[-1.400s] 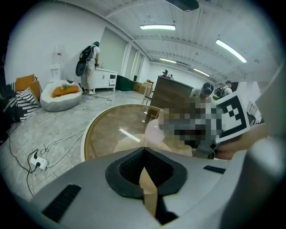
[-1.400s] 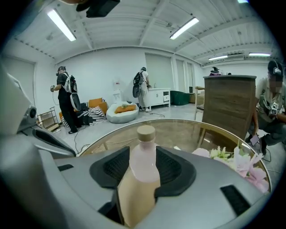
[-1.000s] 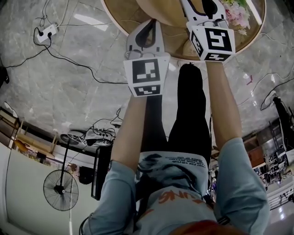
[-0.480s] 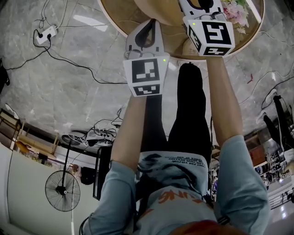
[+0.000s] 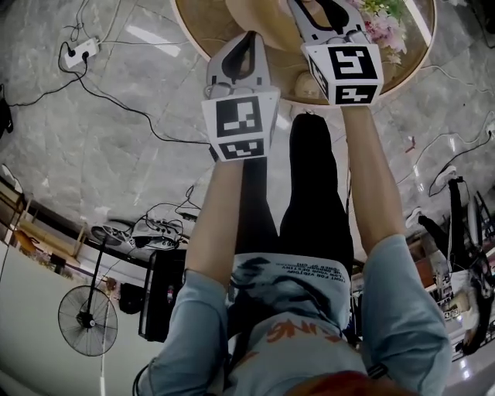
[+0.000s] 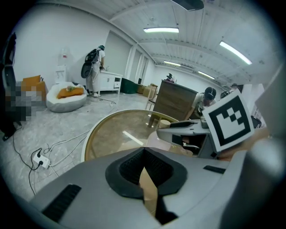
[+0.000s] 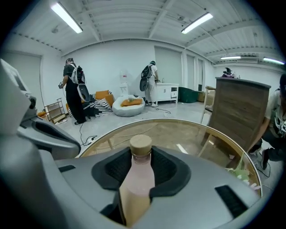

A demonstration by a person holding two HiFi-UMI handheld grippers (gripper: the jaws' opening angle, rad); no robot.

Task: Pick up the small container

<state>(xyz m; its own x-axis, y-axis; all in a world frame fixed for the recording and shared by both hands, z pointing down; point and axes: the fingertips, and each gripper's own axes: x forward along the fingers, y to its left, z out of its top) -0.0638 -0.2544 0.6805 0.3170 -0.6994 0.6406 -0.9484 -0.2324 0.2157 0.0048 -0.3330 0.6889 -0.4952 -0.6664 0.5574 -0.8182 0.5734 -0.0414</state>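
**A:** It's a big white room with strip lights (image 7: 67, 18) overhead and a grey marbled floor (image 5: 116, 147). In the head view a power strip (image 5: 81, 51) lies at ten o'clock and a fan (image 5: 87, 321) stands at seven.

**B:** And the surface?

**A:** A round table (image 7: 178, 138) with a glass top in a wooden rim sits at twelve o'clock, past the person's knees. There are flowers (image 5: 383, 23) at its one o'clock edge. Beyond it, the right gripper view shows a beanbag (image 7: 127, 105) at twelve and a tall wooden cabinet (image 7: 239, 116) at two.

**B:** Where is the small container?

**A:** The small container (image 7: 139, 179), a pale pink bottle with a wooden cap, is clamped upright between the pads of the right gripper (image 7: 140, 154), over the table. I can't tell whether its base touches the glass.

**B:** What about the other one?

**A:** The left gripper (image 6: 144, 154) is at the table's near edge, at nine o'clock of the right one. Its jaws meet at the tips and hold nothing. The tan sliver behind them is probably the table's wood.
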